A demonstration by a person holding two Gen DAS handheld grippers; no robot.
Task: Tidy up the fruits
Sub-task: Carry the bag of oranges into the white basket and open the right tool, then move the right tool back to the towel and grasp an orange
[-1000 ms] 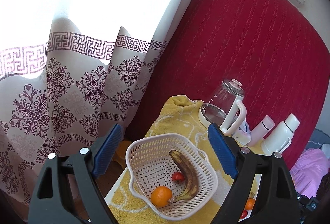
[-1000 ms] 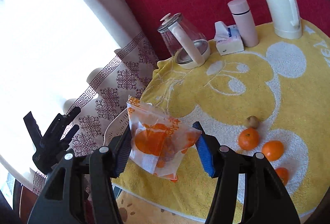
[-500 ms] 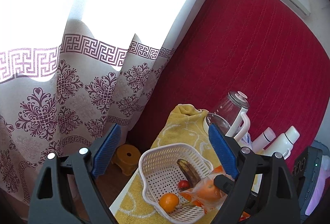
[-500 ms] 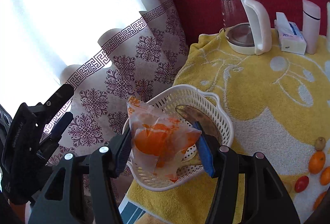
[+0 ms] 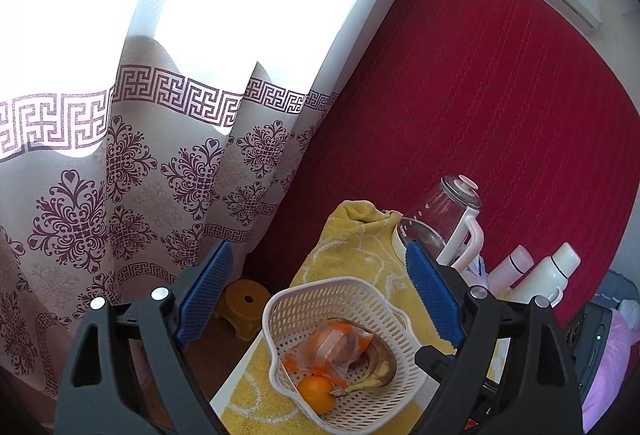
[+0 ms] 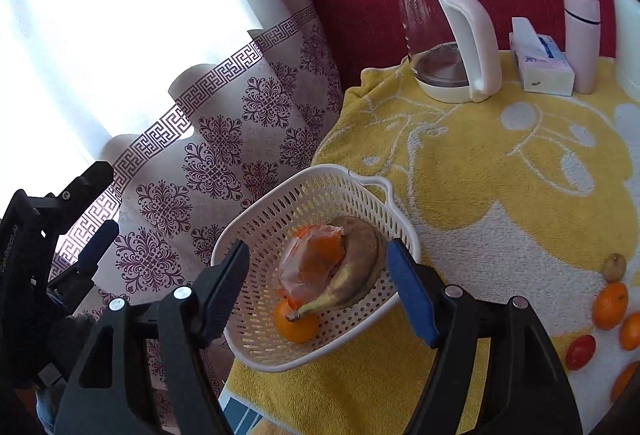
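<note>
The right tongs stand spread wide and hold nothing, poised just above the near rim of the white basket. The left tongs are likewise released and empty, hanging well above the basket.

Step in hand, judged from the layout: one deposit is complete, since the bagged oranges lie inside the basket, free of both tongs. The next move calls for swinging the right tongs to the loose fruit at the right of the bench and closing on one piece gently, as round fruit may roll.

The bag is thin, crinkled and translucent with orange print; it rests on a brown-spotted banana, with a loose orange beneath the banana's stem.

Farther right on the yellow towel lie a cherry tomato, a mandarin and a small brownish fruit. A glass kettle stands at the back.
</note>
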